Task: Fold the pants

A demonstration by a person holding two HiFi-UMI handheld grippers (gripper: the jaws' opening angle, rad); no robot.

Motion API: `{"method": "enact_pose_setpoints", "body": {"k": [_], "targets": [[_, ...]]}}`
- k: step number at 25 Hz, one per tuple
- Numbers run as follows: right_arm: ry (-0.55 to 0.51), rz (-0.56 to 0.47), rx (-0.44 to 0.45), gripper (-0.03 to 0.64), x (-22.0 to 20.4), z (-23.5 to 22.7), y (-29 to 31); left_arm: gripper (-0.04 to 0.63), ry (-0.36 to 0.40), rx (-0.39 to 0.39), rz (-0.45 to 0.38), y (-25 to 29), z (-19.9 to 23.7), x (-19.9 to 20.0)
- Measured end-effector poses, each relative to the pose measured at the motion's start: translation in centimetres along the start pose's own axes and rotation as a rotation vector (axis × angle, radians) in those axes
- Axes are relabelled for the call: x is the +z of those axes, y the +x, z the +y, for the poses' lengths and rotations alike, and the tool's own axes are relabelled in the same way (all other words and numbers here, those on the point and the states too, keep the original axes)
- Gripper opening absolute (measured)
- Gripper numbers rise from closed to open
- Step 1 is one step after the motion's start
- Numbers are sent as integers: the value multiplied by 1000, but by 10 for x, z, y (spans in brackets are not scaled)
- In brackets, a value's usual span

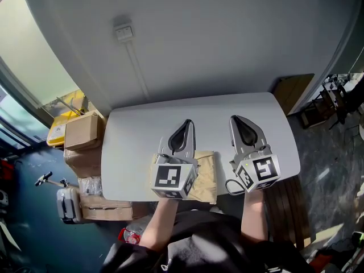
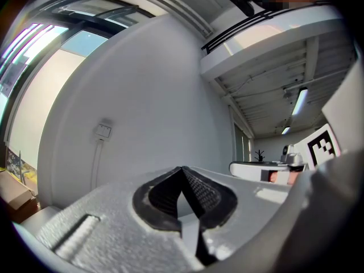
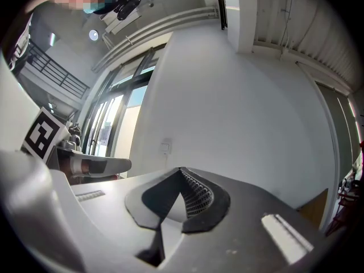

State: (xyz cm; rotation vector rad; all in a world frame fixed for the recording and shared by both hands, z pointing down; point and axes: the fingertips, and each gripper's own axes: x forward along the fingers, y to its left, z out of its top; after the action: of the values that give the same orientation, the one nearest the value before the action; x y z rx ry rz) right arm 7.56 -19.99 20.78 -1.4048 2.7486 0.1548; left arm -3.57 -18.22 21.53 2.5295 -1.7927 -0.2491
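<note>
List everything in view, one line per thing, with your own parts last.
table: one, white, centre, against the wall
pants: one, tan, folded, at the table's near edge, partly hidden by the left gripper
cardboard boxes: several, brown, stacked left of the table
wall switch: one, white, on the wall above the table
wooden board: one, brown, by the table's far right corner
left gripper: one, grey, above the pants, jaws together, empty
right gripper: one, grey, right of the pants, jaws together, empty
</note>
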Motion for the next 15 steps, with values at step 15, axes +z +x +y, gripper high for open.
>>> {"method": "enact_pose_setpoints", "body": {"k": [15], "targets": [[25, 35, 3, 3, -18, -2, 0, 5, 6, 0, 48, 0, -4, -19]]}}
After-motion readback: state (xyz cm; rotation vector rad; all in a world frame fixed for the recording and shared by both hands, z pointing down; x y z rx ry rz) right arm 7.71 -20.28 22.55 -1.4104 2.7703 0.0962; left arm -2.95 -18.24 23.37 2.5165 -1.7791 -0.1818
